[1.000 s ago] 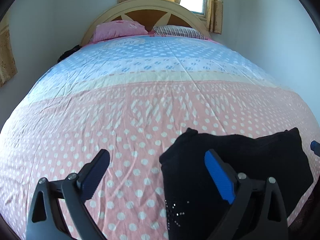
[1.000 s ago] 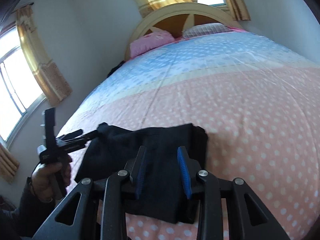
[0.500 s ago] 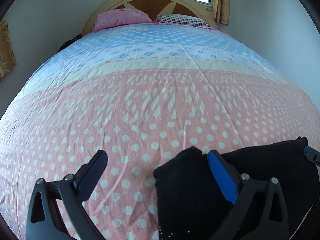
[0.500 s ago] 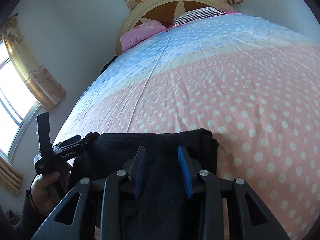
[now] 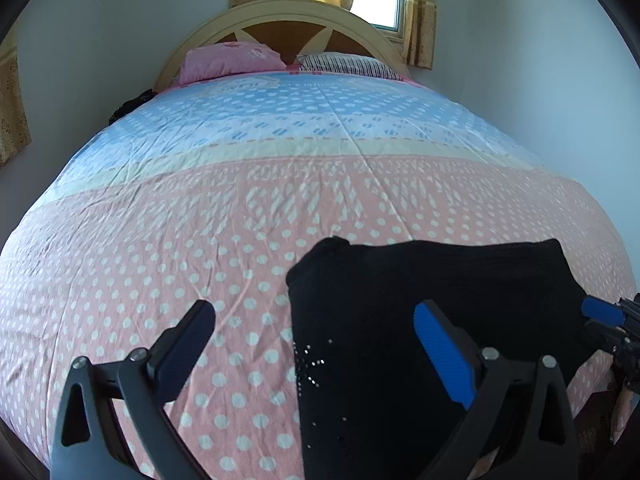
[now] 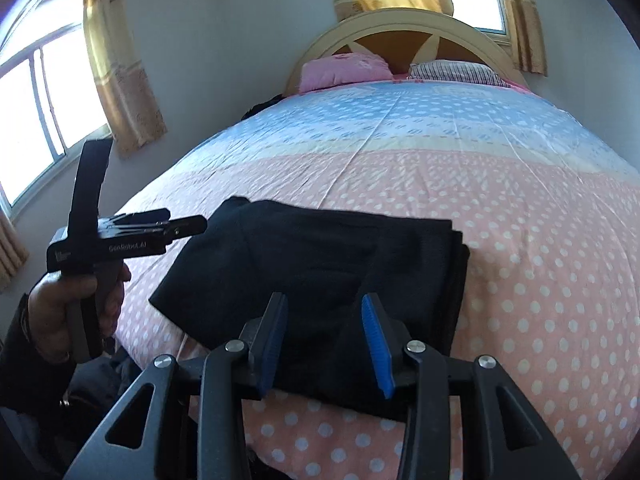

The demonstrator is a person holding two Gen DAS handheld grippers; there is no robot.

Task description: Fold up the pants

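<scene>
Black pants (image 5: pixel 420 300) lie folded into a thick rectangle on the pink dotted end of the bed; the right wrist view shows these pants (image 6: pixel 320 256) with stacked layers at their right edge. My left gripper (image 5: pixel 316 320) is open wide and hovers over the pants' left edge, one finger over the sheet and one over the cloth. My right gripper (image 6: pixel 326 320) is above the pants' near edge. Its jaws are opening and the blue pads (image 6: pixel 376 336) press on nothing. A hand (image 6: pixel 80 304) holds the left gripper (image 6: pixel 184 222) beside the pants' left corner.
The bedspread (image 5: pixel 240 240) is pink with white dots near me and blue farther off. Two pillows (image 5: pixel 232 60) rest against the arched headboard (image 6: pixel 400 28). Curtained windows (image 6: pixel 48 92) are on the left wall and behind the bed. The bed's near edge (image 6: pixel 320 440) is just below my grippers.
The right gripper's jaws have spread a little and its view has rolled more level. Both grippers leaned in over the pants and then drew back. The pants have stayed folded in place.
</scene>
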